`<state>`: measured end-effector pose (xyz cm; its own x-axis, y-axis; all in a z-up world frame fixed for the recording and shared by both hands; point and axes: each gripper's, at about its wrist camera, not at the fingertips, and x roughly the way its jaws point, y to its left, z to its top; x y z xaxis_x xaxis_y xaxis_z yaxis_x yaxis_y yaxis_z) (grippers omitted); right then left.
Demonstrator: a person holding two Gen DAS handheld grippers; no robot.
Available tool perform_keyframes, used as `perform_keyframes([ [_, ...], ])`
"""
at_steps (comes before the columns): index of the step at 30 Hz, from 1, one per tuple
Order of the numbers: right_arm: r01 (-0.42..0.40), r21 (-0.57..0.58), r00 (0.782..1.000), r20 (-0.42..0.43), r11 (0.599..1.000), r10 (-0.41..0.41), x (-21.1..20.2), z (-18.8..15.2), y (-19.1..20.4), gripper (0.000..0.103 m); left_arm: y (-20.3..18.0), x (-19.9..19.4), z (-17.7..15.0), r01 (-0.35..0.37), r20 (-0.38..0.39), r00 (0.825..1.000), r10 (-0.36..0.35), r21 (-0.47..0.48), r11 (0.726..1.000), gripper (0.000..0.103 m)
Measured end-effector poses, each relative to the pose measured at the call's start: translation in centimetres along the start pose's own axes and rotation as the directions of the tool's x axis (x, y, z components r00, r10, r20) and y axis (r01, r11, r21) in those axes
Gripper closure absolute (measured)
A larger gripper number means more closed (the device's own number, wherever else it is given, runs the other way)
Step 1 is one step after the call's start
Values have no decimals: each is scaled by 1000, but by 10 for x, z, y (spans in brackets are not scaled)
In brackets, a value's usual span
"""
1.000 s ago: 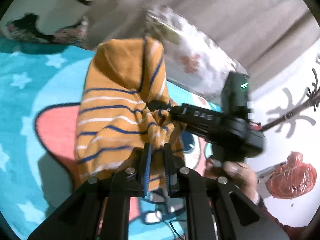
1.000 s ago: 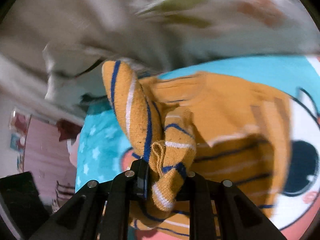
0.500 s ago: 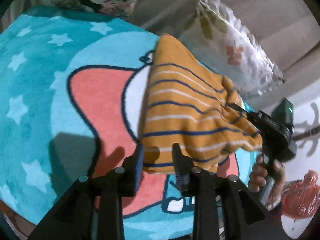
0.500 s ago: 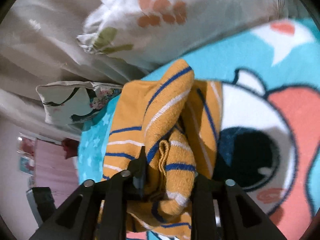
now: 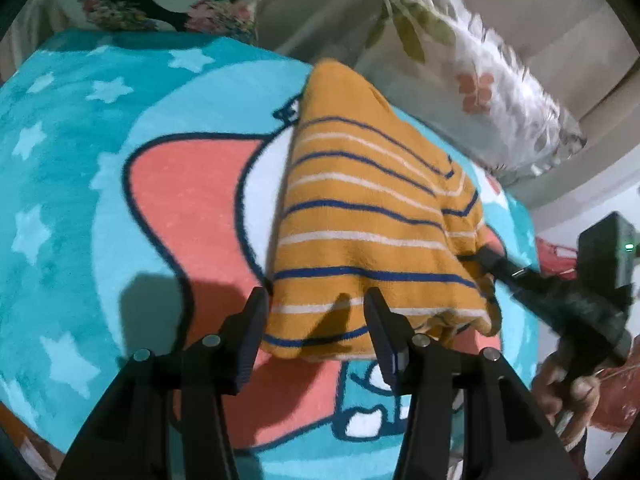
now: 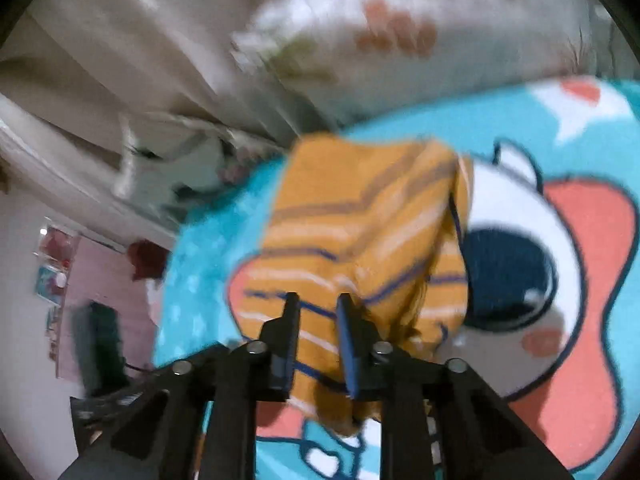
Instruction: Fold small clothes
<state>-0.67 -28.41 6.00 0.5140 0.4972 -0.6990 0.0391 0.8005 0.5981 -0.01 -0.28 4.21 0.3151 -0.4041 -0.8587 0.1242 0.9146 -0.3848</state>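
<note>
**Q:** Where does the top lie?

**A:** Top [image 5: 360,216], orange with blue and white stripes: spread on the cartoon-print blanket [image 5: 180,184], over the white and coral part of the print. Far end narrow, pointing toward the floral pillow [image 5: 480,92]. The near hem is raised a little off the blanket and casts a shadow beneath.

**Q:** State of the left gripper?

**A:** Left gripper [image 5: 314,312]: tilted down over the near hem. Jaws stand about half apart and have just been opening. The hem lies between and just beyond the tips, and neither pad presses on it. The cloth is not held on this side.

**Q:** And the right gripper?

**A:** Right gripper [image 6: 318,312]: at the top's right corner, as the left wrist view shows, with a hand [image 5: 572,384] on its grip at the picture's edge. Jaws are nearly together and have just been closing. In the right wrist view striped cloth fills the narrow gap and a fold hangs below the fingers, so the jaws pinch the top. That view is blurred, so the exact seam or edge they hold cannot be told.

**Q:** How does the cloth sit between the two grippers?

**A:** It is bunched and drawn up toward the right jaws. Toward the left jaws it lies smoother and flatter.
</note>
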Motion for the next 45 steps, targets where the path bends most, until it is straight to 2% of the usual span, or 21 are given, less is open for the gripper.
perform_keyframes([
  [3,97,86,992,-85,992,-90,21,-17,-33,95,-3,10,-5,-12,-35,999,13,7,1000,55],
  [8,95,142,990,-122,985,-78,17,-30,-56,92,-1,3,-5,56,-23,998,-57,-8,998,54],
  [10,102,163,989,-119,981,-83,11,-26,-57,82,6,-1,3,58,-1,998,-58,-31,998,45],
  [12,104,136,993,-69,985,-95,-2,-20,-52,79,17,-5,18,75,33,997,-74,-47,996,34],
  [13,93,111,995,-29,989,-91,-11,-15,-49,67,22,-4,26,68,50,997,-66,-41,997,32],
  [14,93,102,996,-2,990,-93,-18,-11,-49,46,26,-2,34,59,65,996,-57,-34,998,32],
  [16,107,95,992,56,990,-112,-23,3,-48,28,33,8,46,81,67,995,-79,-32,996,29],
  [19,113,81,992,45,990,-116,-4,24,-57,28,37,35,61,143,21,990,-142,-54,988,26],
  [22,70,118,997,20,991,-73,25,38,-70,29,32,59,66,166,-15,986,-167,-63,984,26],
  [24,17,141,1000,-1,990,-17,42,43,-72,43,30,71,67,209,-51,975,-215,-96,973,26],
  [25,-28,162,999,-27,986,33,50,44,-74,61,28,74,67,243,-67,966,-252,-117,963,33],
  [26,-56,185,997,-37,981,64,54,45,-76,68,24,73,67,290,-74,951,-301,-132,948,45],
  [27,-91,212,994,-36,973,101,56,47,-78,72,19,69,67,286,-74,952,-297,-129,950,52],
  [29,-159,228,986,-6,961,165,46,50,-77,75,3,55,66,246,-59,967,-249,-58,968,52],
  [31,-186,217,983,30,958,184,34,53,-76,75,-11,47,62,161,-53,986,-160,10,987,52],
  [32,-158,204,987,32,966,155,30,53,-77,73,-17,46,61,91,-53,995,-90,33,995,52],
  [34,-41,177,999,21,983,38,23,52,-79,73,-21,39,59,35,-31,999,-33,59,998,52],
  [37,25,133,996,83,991,-36,-11,46,-70,73,-23,15,49,-11,29,1000,8,84,996,46],
  [39,23,78,994,101,997,-31,-29,37,-55,73,-20,2,43,-30,63,998,26,70,997,44],
  [42,-53,6,996,73,999,52,-40,12,-30,68,-10,-12,31,-36,83,996,34,30,999,41],
  [45,-27,-65,1000,-4,998,27,-21,-8,-13,68,0,-16,19,-19,77,997,20,-14,1000,41],
])
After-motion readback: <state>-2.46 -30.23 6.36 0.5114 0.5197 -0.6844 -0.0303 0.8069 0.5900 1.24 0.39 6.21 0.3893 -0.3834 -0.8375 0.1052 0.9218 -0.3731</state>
